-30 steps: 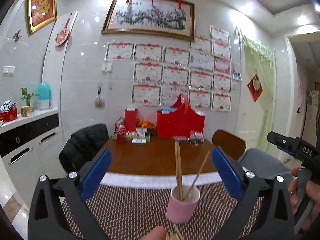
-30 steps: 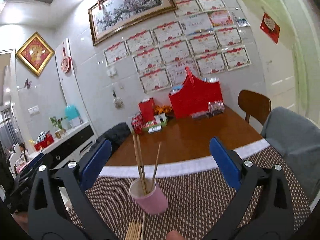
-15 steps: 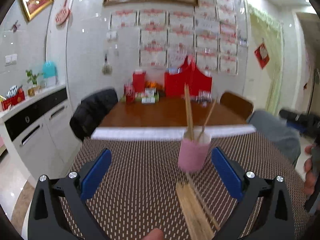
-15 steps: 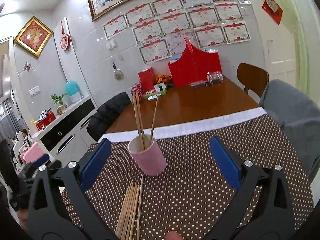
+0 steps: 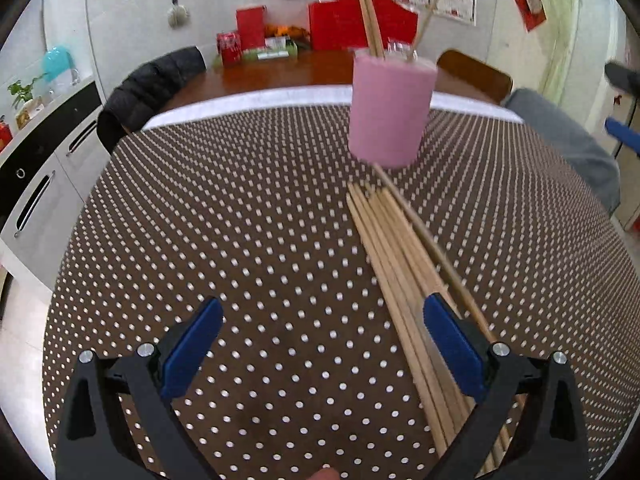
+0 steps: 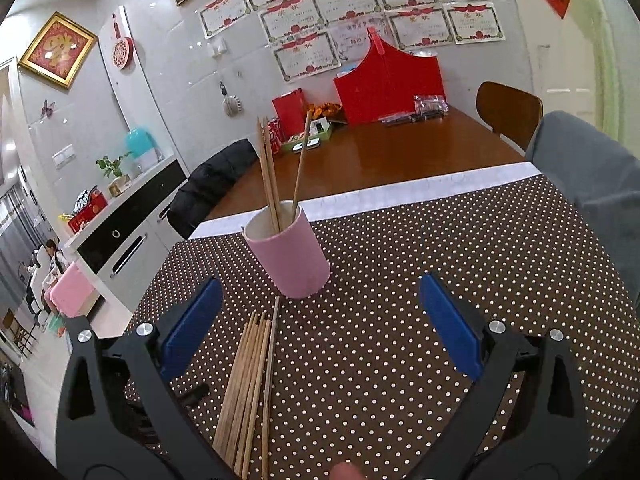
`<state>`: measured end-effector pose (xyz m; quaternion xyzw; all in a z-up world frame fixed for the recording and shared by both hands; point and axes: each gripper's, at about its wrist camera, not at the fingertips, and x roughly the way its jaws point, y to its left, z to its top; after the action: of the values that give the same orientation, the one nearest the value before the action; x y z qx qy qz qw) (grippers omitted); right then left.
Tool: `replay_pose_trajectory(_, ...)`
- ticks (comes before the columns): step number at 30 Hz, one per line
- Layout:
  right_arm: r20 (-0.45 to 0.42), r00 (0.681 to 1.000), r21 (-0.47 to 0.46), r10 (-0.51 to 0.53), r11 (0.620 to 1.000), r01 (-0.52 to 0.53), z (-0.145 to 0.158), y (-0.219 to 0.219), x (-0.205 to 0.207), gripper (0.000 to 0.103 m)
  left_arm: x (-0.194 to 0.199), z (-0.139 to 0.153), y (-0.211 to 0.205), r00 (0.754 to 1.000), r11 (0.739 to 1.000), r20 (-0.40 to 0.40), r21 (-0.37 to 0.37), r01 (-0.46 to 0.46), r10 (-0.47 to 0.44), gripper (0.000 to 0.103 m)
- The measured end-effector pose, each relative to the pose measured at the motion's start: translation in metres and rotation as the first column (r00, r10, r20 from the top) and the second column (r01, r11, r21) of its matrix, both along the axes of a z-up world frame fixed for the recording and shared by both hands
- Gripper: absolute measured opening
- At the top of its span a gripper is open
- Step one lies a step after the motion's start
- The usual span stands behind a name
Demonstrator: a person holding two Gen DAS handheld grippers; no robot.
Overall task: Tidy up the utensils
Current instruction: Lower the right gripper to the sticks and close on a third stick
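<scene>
A pink cup point(image 5: 390, 110) stands on the dotted brown tablecloth point(image 5: 240, 240) and holds three wooden chopsticks point(image 5: 370, 20). Several loose chopsticks point(image 5: 404, 272) lie in a bundle in front of it, running under my left gripper's right finger. My left gripper point(image 5: 322, 344) is open and empty, low over the cloth, left of the bundle. In the right wrist view the cup point(image 6: 294, 258) with its chopsticks point(image 6: 270, 176) stands ahead, and the bundle point(image 6: 248, 384) lies at the lower left. My right gripper point(image 6: 320, 330) is open and empty, right of the bundle.
Beyond the cloth is a bare wooden table top point(image 6: 372, 160) with a red bag point(image 6: 390, 84), a red box point(image 6: 290, 114) and small items at the wall. A chair with a black jacket point(image 6: 212, 184) stands left, a wooden chair point(image 6: 508, 112) right.
Both grippers have tilted down and come lower toward the table. The left one has come much closer to the cup and the loose chopsticks. Both stay open.
</scene>
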<state>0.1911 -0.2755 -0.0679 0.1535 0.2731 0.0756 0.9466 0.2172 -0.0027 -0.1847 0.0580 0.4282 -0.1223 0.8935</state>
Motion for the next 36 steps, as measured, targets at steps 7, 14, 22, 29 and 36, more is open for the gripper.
replay_pose_trajectory(7,-0.027,1.0,-0.003,0.004,1.0,-0.004,-0.009,-0.001,0.002,0.097,0.001,-0.024,-0.002,0.999,0.999,-0.053,0.047,0.002,0.001,0.099)
replay_pose_trajectory(14,-0.055,0.998,-0.015,0.014,1.0,-0.015,-0.018,0.001,0.004,0.097,0.007,-0.026,0.001,0.999,0.999,-0.051,0.04,-0.01,0.012,0.099)
replay_pose_trajectory(22,-0.101,0.994,-0.04,0.047,0.998,-0.051,-0.028,0.011,0.01,0.097,0.032,-0.027,-0.024,0.999,0.993,-0.026,0.116,-0.029,0.032,0.099)
replay_pose_trajectory(29,-0.23,0.969,-0.139,0.09,0.983,-0.124,-0.05,0.036,0.024,0.097,0.028,-0.031,-0.009,0.998,0.996,-0.046,0.083,-0.033,0.037,0.099)
replay_pose_trajectory(36,-0.38,0.909,-0.213,0.171,0.94,-0.265,-0.092,0.081,0.057,0.08,0.042,-0.032,-0.005,0.998,0.995,-0.046,0.092,-0.038,0.042,0.099)
